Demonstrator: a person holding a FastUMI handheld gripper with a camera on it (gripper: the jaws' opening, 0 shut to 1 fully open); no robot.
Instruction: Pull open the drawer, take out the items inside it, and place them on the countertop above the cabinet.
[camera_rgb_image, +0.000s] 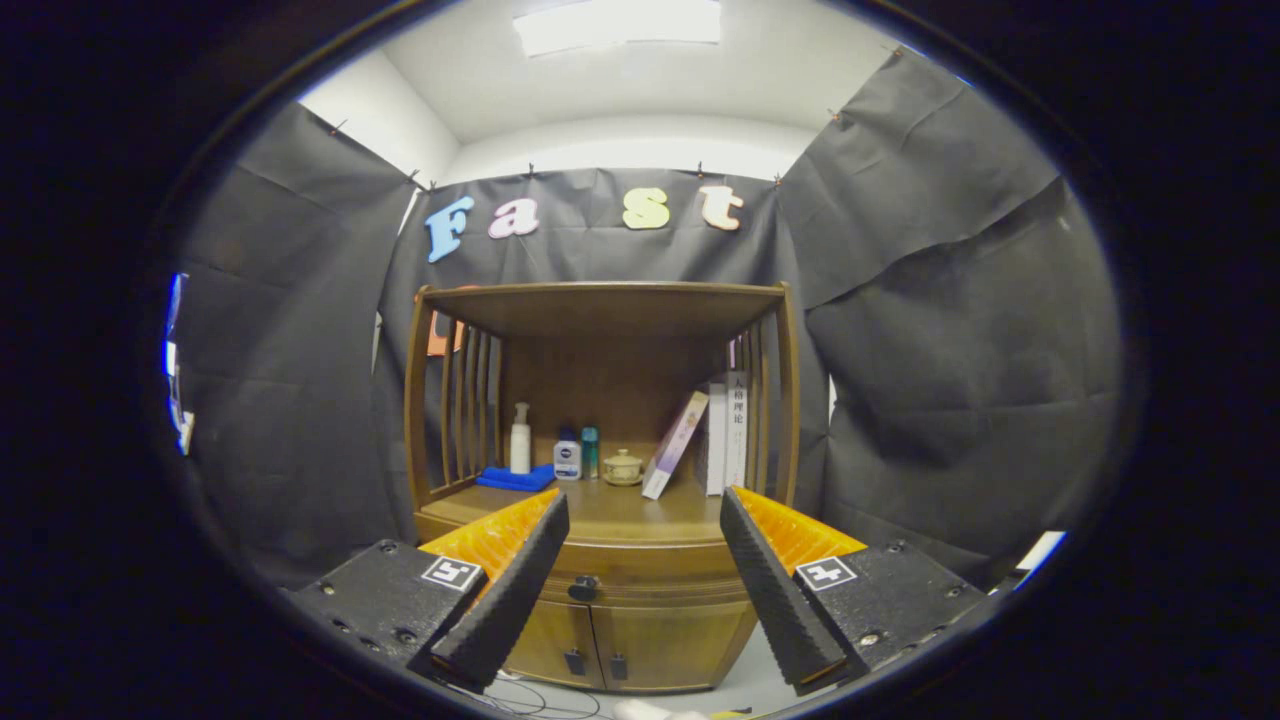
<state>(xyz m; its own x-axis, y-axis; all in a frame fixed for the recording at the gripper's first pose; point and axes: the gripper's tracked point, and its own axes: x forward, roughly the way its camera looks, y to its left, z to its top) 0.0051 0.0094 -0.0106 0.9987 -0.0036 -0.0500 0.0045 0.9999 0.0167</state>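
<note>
Hovering in front of cabinet (610, 480), jaws spread wide, gripping nothing; gripper (645, 520) pointing straight at cabinet front, well apart from it. Showing between fingers (520, 575): drawer (640, 565) sitting shut under worktop (620, 515), dark knob (583, 588) at front centre, approx midway between fingers. Sitting below drawer: two doors (625, 640) w/ small dark pulls, both closed. Drawer contents hidden, can't tell what's inside. Standing on worktop, beyond fingers, under upper shelf (605, 300): white pump bottle (520, 440) resting on blue cloth (517, 479) at left; small white jar w/ blue label (567, 460) just beside it; teal bottle (590, 452) touching or nearly touching jar, behind it; lidded beige pot (623, 467) nr centre; book (675, 444) leaning tilted to right against upright books (728, 430) by right slats. Slatted sides framing worktop L and R. Trailing across floor (740, 670) in front of cabinet: thin cables (530, 695). Glowing overhead: ceiling light (618, 22). Hanging behind and either side of cabinet: black cloth (950, 330).
</note>
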